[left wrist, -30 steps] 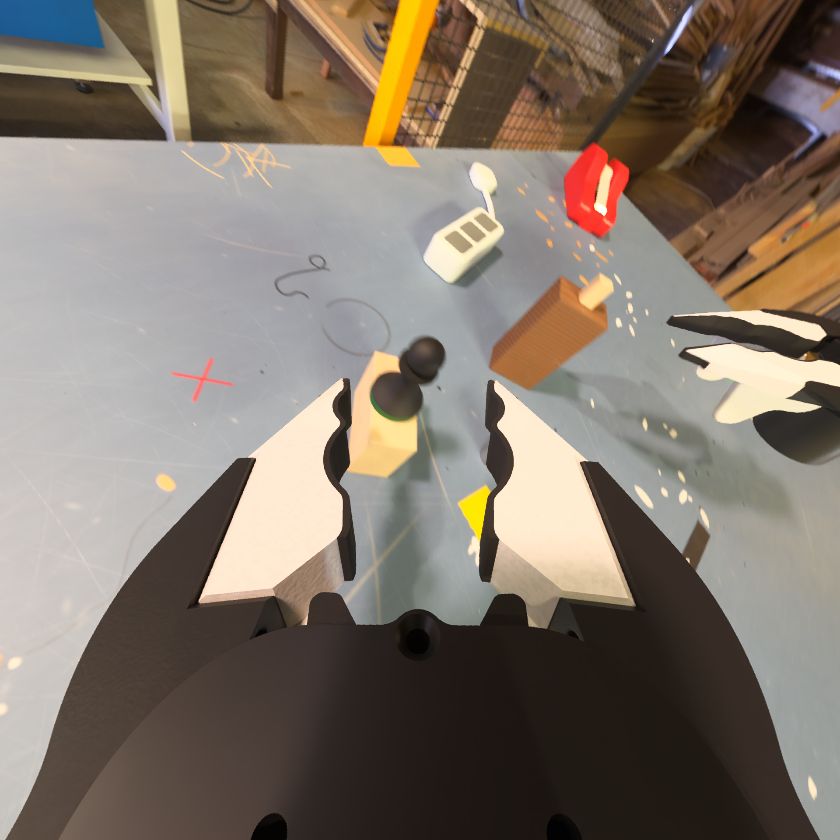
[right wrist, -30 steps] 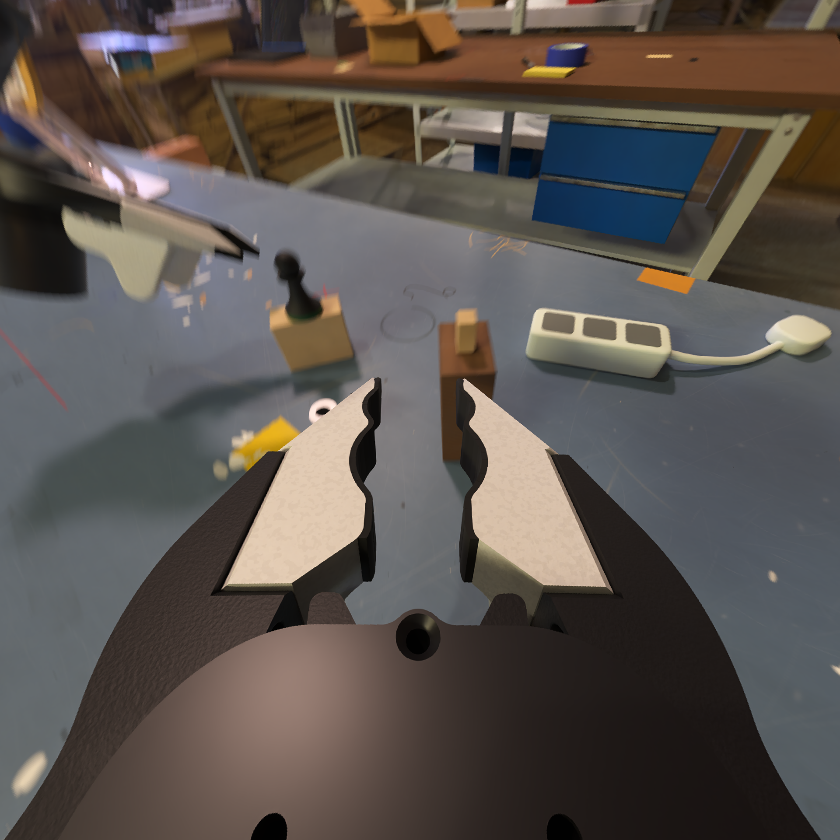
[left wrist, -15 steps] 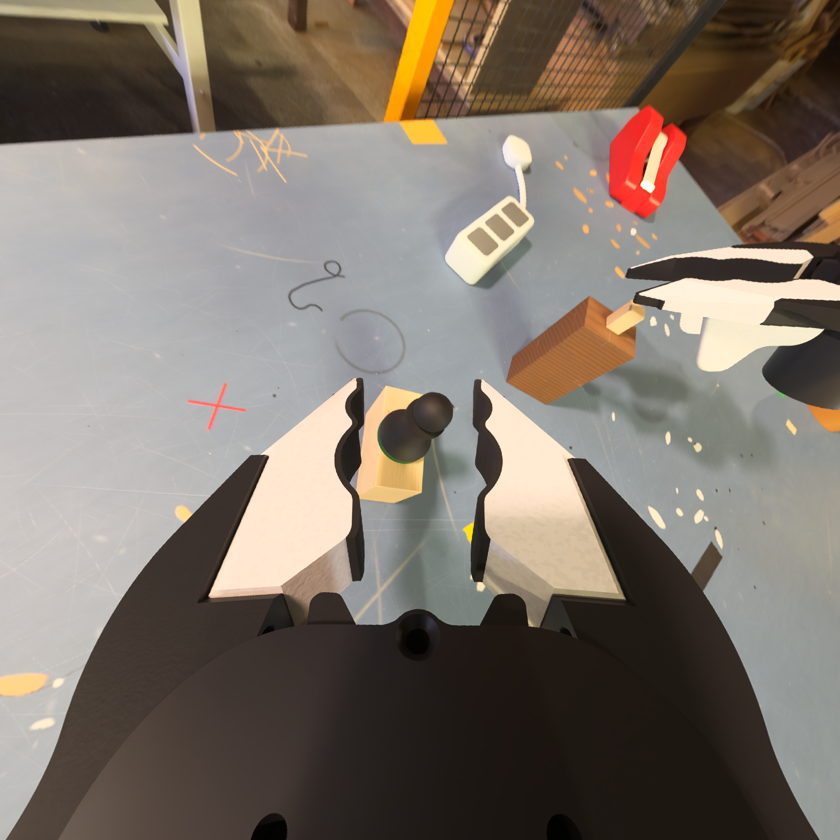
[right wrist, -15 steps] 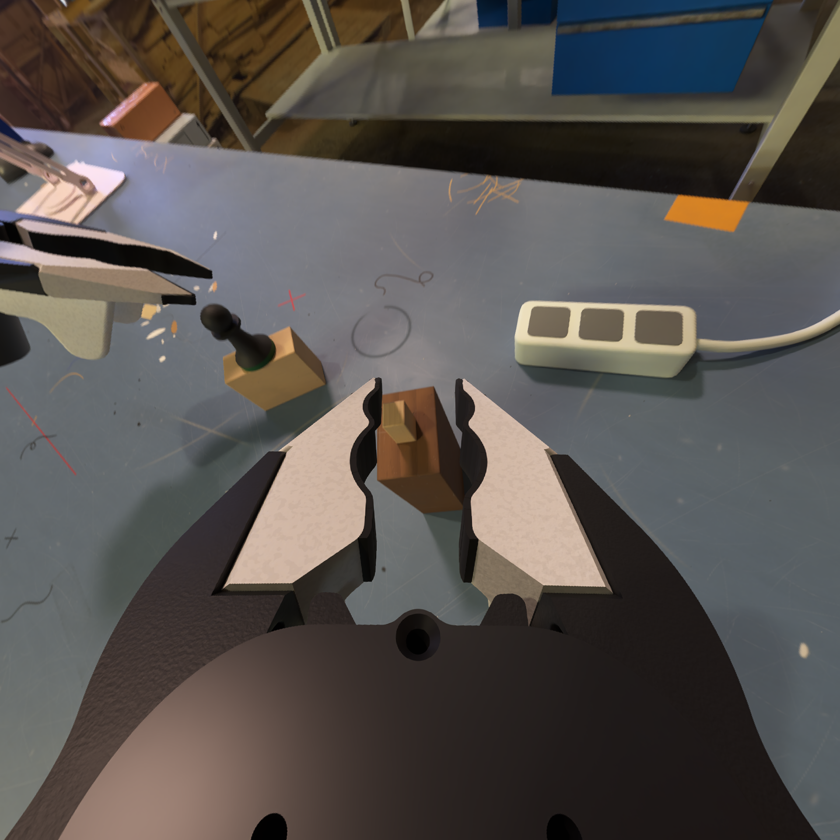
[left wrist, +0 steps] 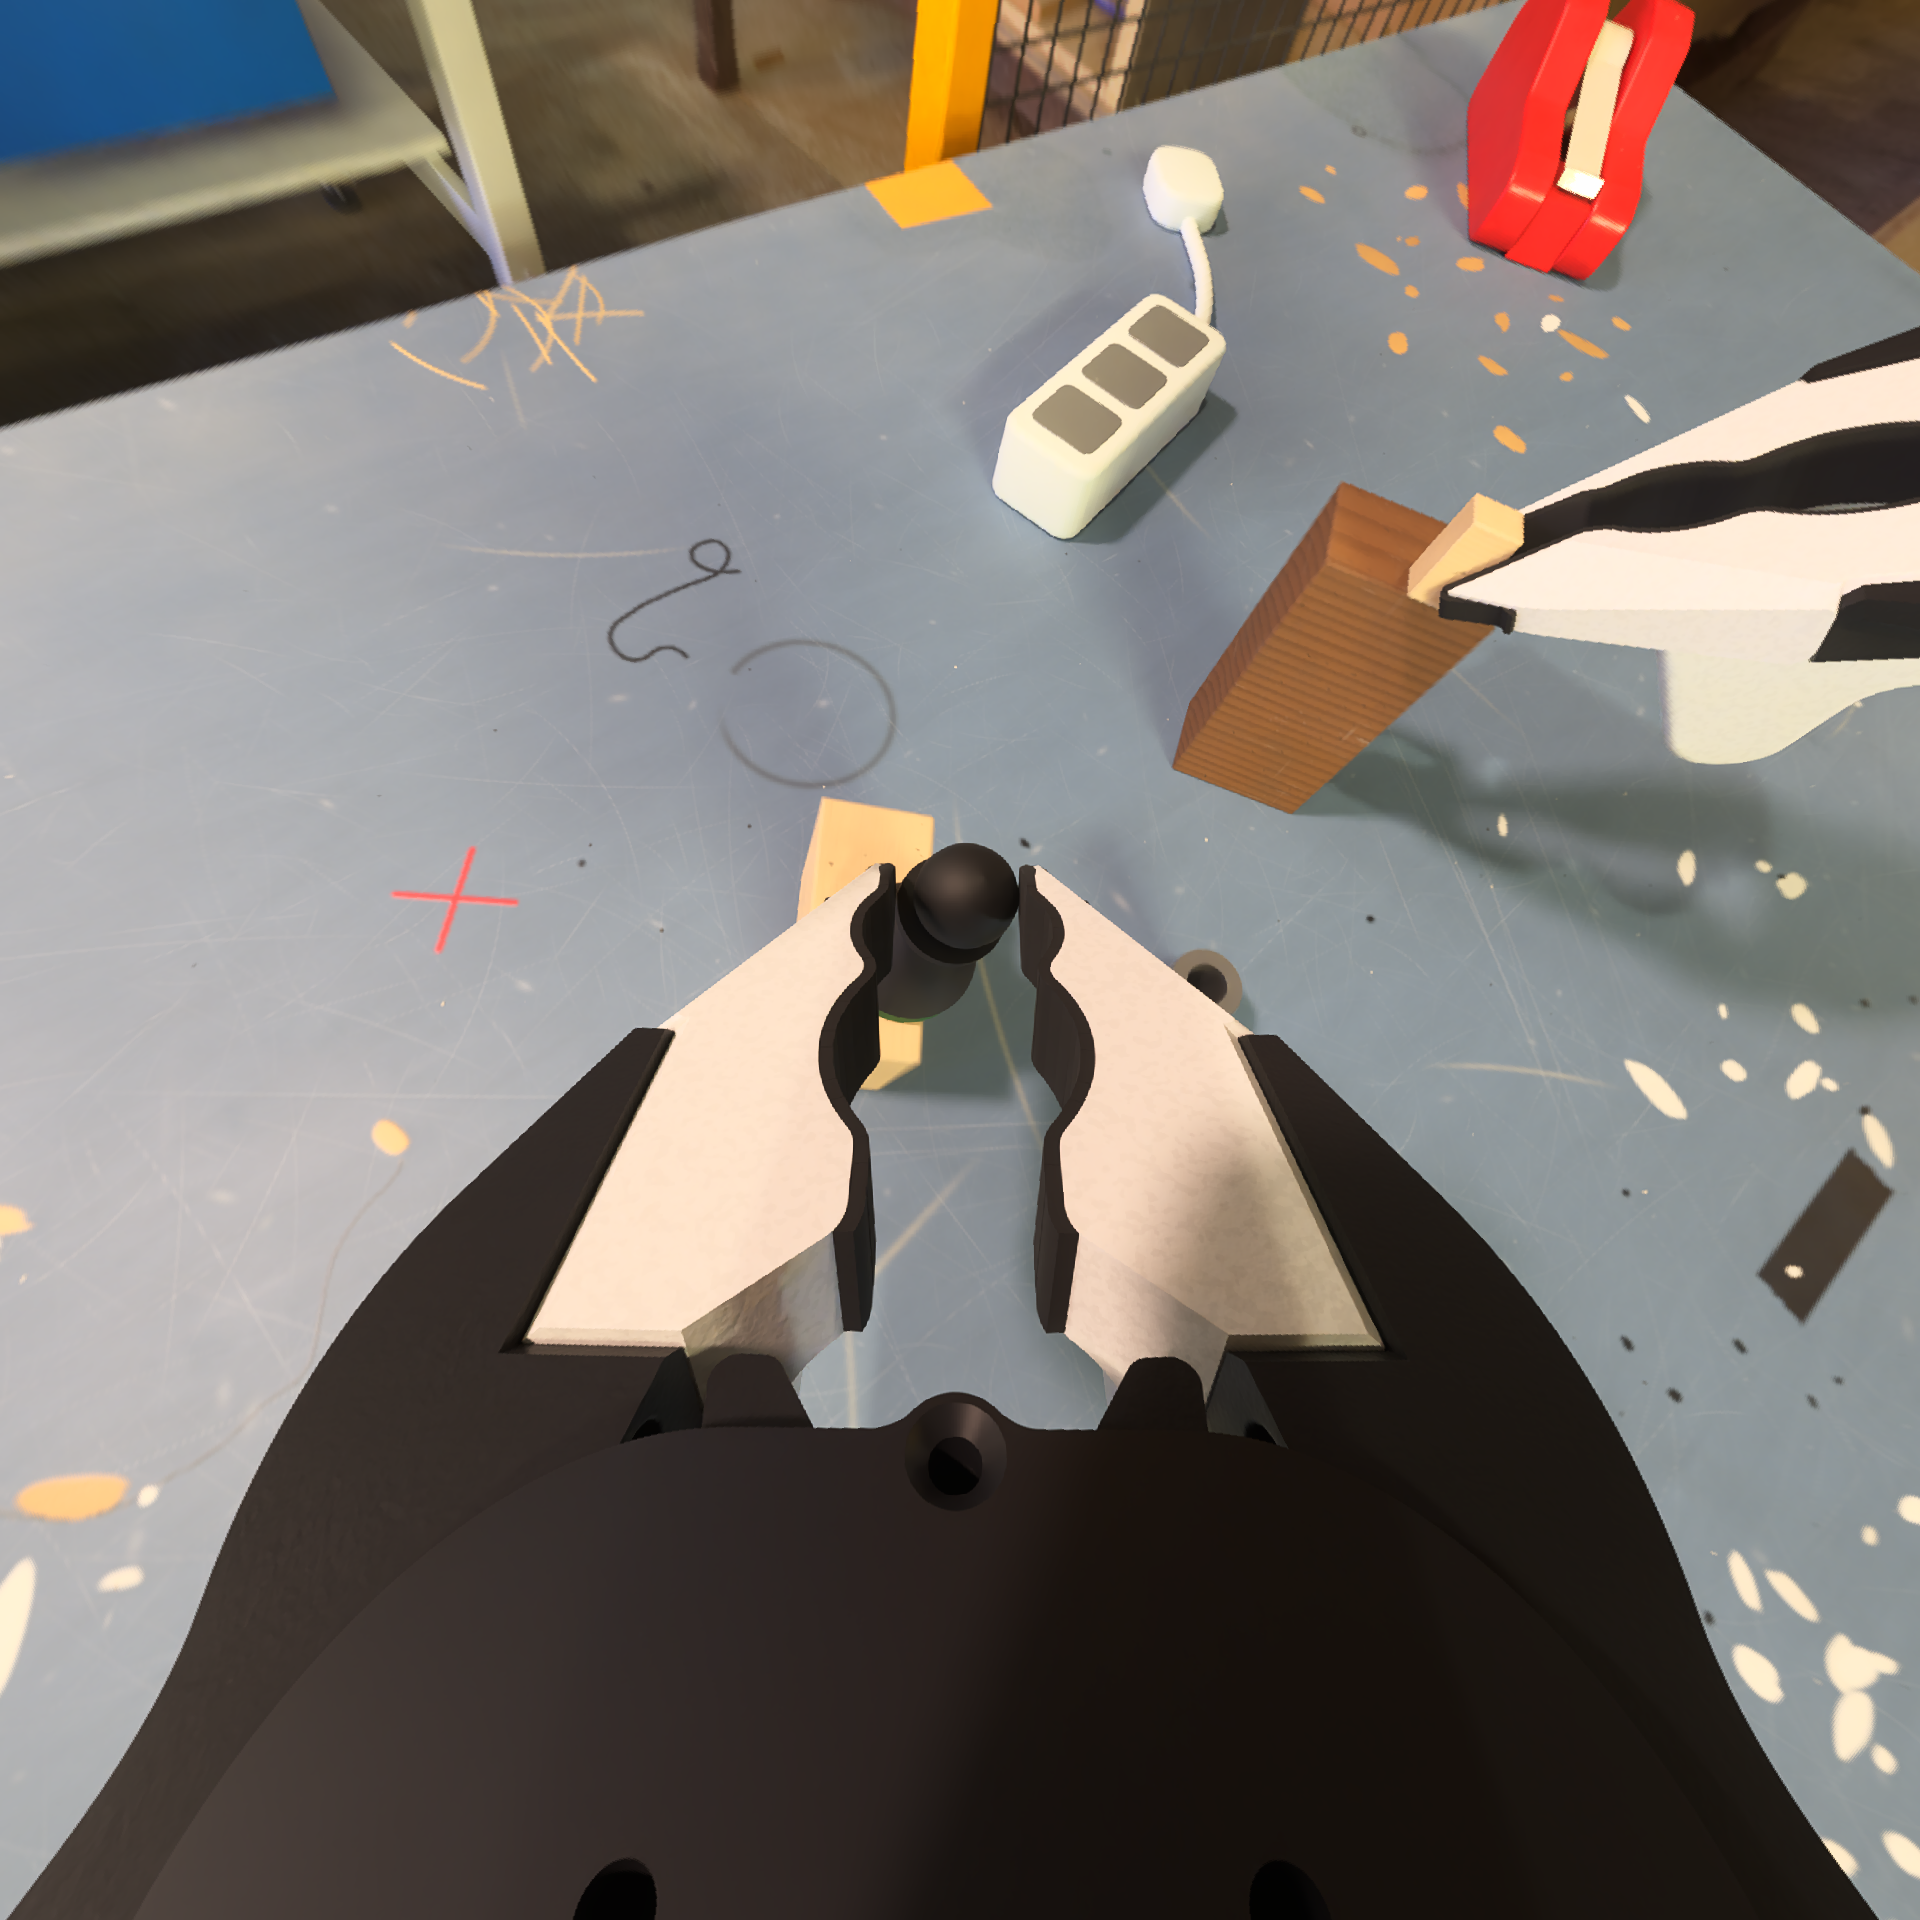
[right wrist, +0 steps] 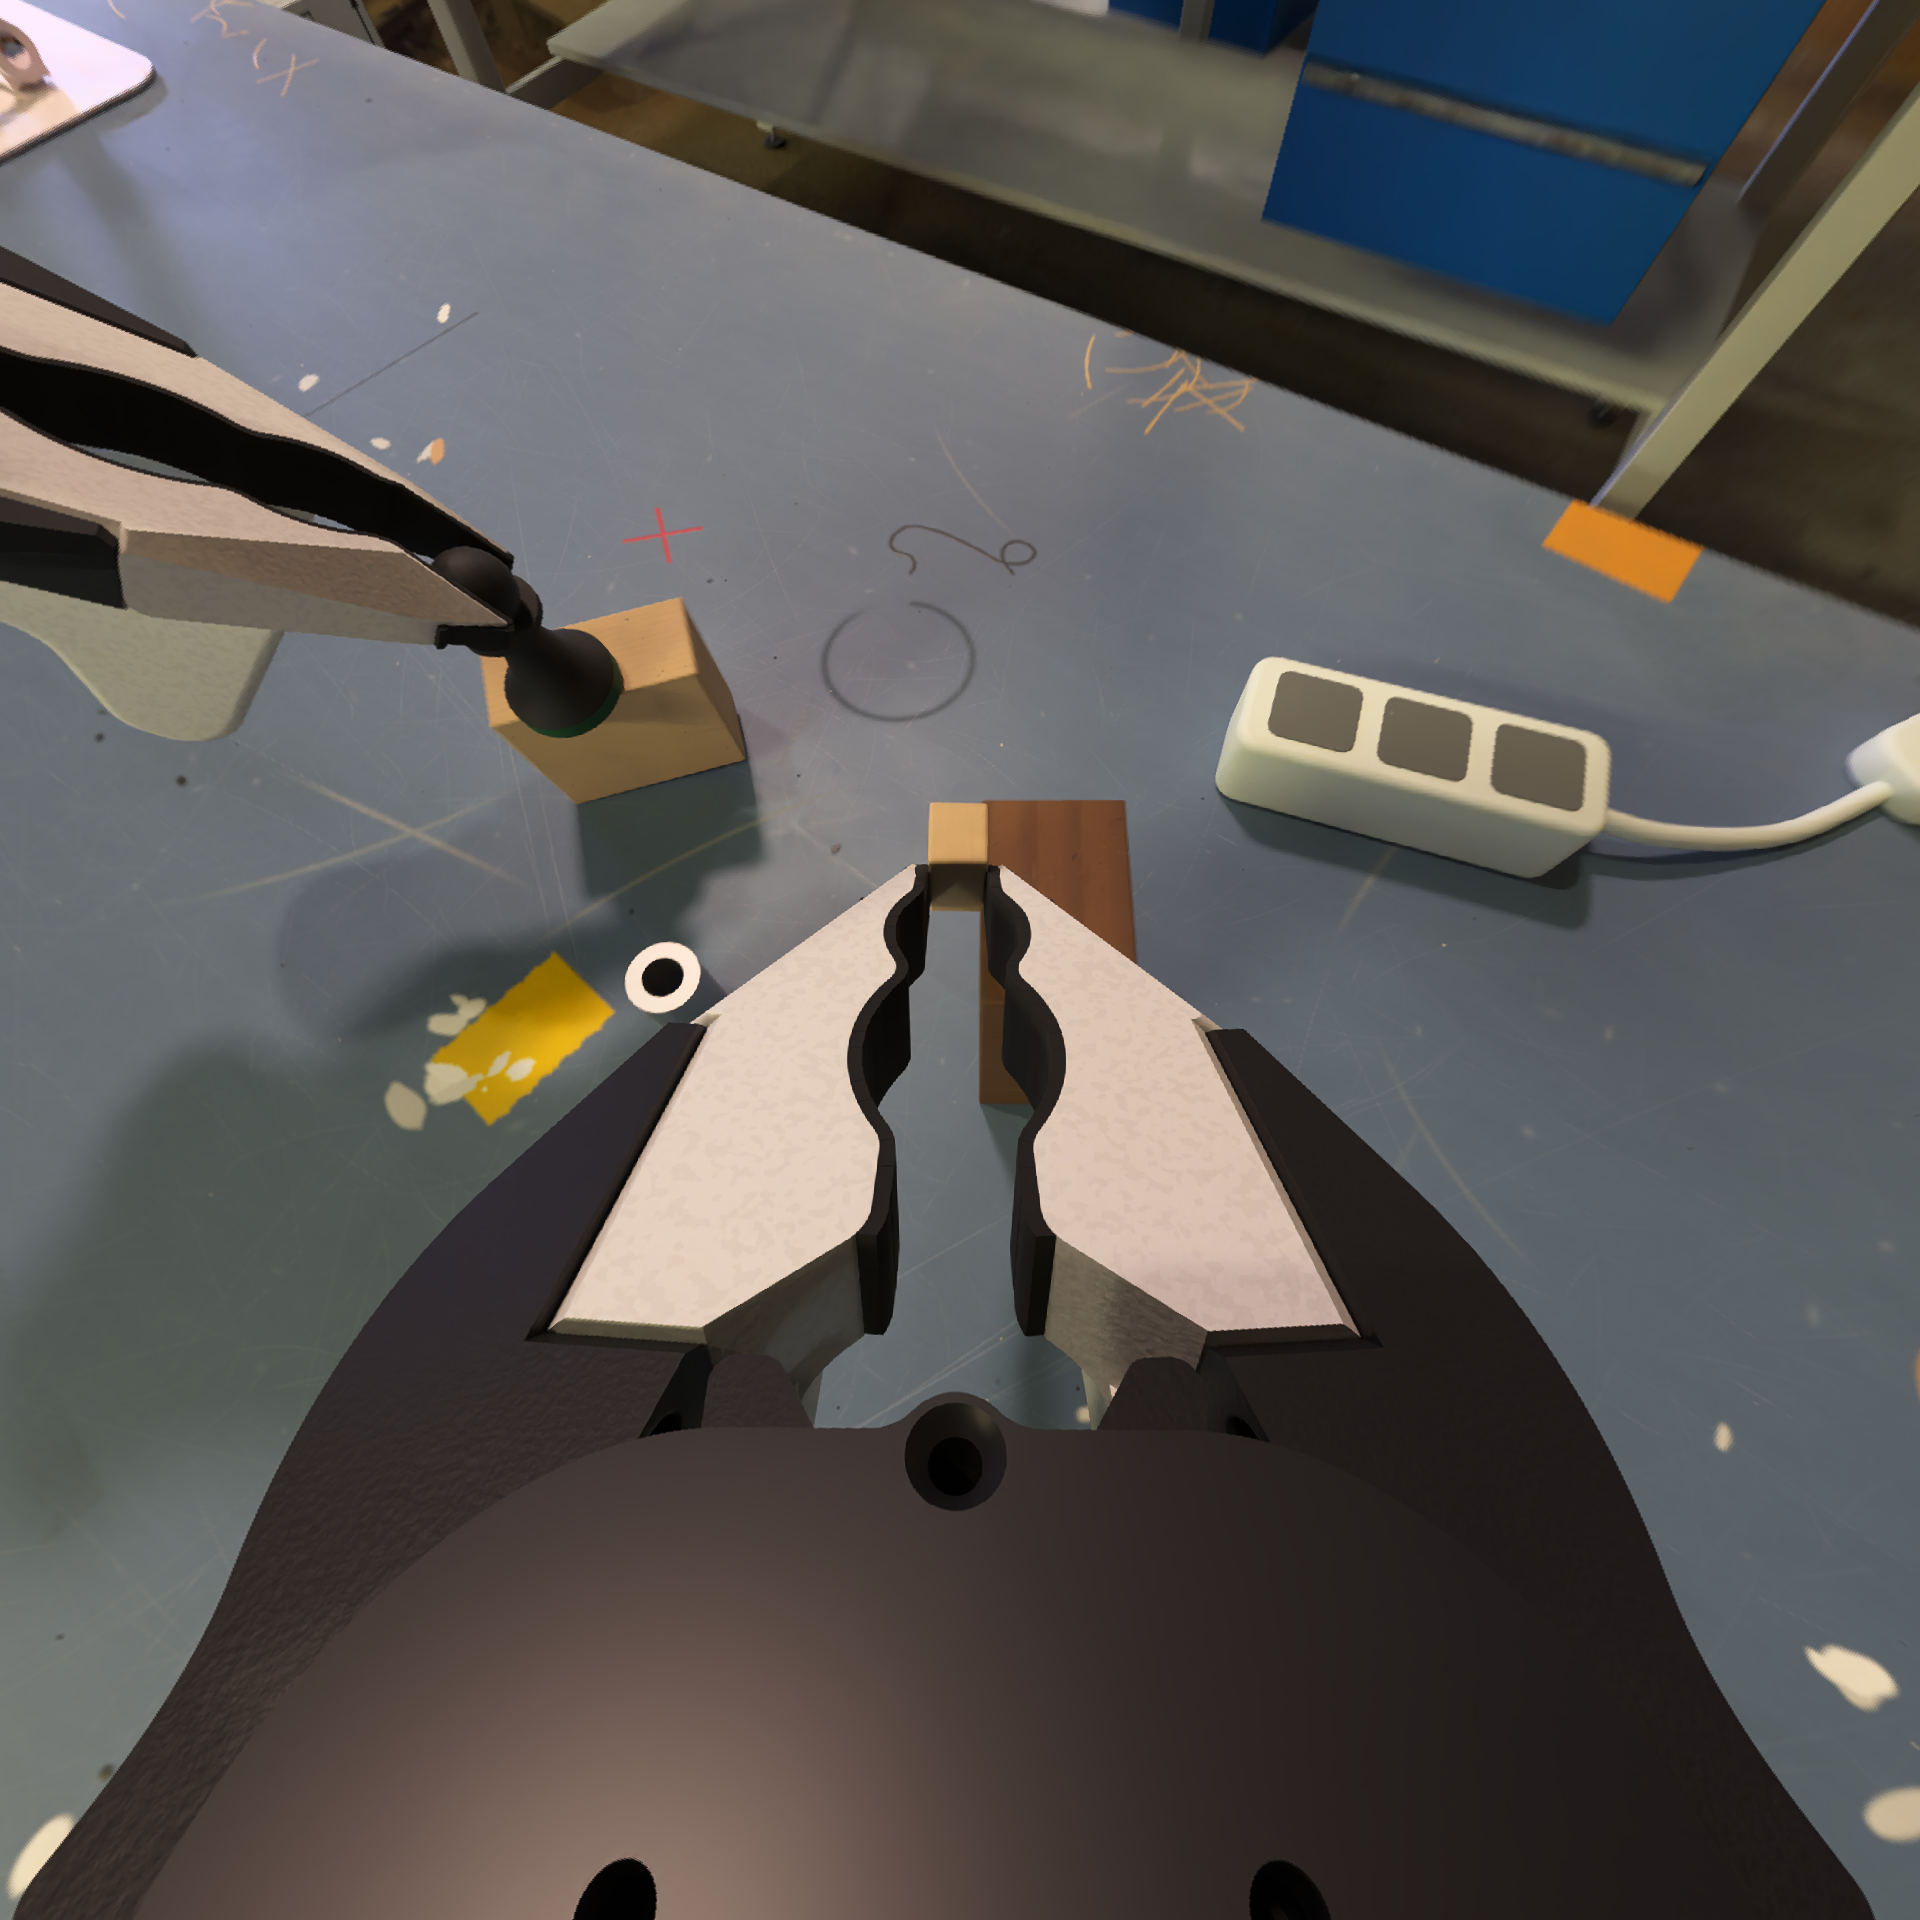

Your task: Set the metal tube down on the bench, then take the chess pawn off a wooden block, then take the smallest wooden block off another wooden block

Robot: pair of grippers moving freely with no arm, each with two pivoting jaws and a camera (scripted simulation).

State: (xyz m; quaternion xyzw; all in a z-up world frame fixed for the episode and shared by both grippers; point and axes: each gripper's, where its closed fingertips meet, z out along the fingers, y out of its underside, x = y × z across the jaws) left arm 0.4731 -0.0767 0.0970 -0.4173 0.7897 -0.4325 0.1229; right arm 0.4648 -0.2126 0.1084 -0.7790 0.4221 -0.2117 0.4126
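Note:
A black chess pawn (left wrist: pixel 940 935) stands on a light wooden block (left wrist: pixel 862 842) on the blue-grey bench (left wrist: pixel 312 623). My left gripper (left wrist: pixel 956 883) is shut on the pawn's head; it also shows in the right wrist view (right wrist: pixel 478 597) with the pawn (right wrist: pixel 556 675) on its block (right wrist: pixel 644 707). My right gripper (right wrist: pixel 954 883) is shut on the smallest wooden block (right wrist: pixel 956 831), which rests on a brown wooden block (right wrist: pixel 1070 862). The left wrist view shows this gripper (left wrist: pixel 1486 556), the small block (left wrist: pixel 1460 540) and the brown block (left wrist: pixel 1320 655). The short metal tube (right wrist: pixel 662 975) stands on the bench.
A white power strip (right wrist: pixel 1413 769) with its cable lies past the brown block. A red tape dispenser (left wrist: pixel 1558 135) stands at the far right corner. A yellow patch (right wrist: pixel 520 1029) and paint flecks mark the bench. The bench's far edge is close behind.
My left gripper has moved forward and closed on the pawn's head. My right gripper has moved in over the brown block and closed on the small block.

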